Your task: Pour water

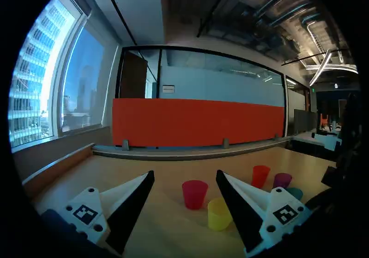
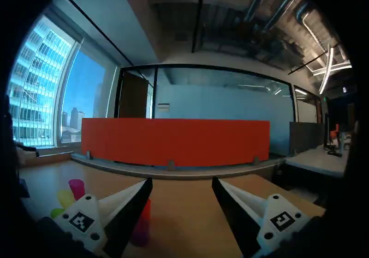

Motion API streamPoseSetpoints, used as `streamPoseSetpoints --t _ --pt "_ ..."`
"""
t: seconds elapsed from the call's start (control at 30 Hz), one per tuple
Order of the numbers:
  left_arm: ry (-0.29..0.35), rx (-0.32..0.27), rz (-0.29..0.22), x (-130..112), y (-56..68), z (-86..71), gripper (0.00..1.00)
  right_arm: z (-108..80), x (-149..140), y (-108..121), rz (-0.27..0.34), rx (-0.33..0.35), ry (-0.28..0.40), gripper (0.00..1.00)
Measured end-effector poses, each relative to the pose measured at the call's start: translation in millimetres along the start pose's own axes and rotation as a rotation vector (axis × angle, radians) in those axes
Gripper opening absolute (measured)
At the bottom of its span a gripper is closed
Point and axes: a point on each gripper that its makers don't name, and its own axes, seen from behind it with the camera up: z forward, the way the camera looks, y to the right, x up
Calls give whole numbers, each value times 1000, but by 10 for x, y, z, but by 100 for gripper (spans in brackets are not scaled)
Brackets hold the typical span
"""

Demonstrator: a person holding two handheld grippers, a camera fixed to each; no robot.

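The likeliest slip here is a knock. The cups are light and crowded on the table, and a finger coming in a little off line would tip one into its neighbour. I can't tell which cup, if any, has water in it, so grabbing the wrong one is a second risk. Going left to right in the left gripper view, the red cup stands near the middle with the yellow cup just beside it, nearer the camera. The orange cup, purple cup and teal cup lie farther right, beyond the right finger. The left gripper hangs over the table with its jaws spread wider than the red cup, holding and touching nothing. The right gripper is likewise wide open and empty. What look like the orange and purple cups sit low just behind its left finger, so a careless sweep that way would bowl them over.
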Motion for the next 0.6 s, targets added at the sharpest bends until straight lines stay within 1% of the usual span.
streamPoseSetpoints --t 0.2,0.47,0.6 --pt "8 36 12 -46 -30 -6 100 -40 -95 81 23 -30 -7 100" --pt "33 89 36 -69 -87 -21 100 -142 -203 77 42 -34 -23 100" --pt "49 111 40 -107 -105 -49 100 -186 -307 93 58 -29 -52 100"
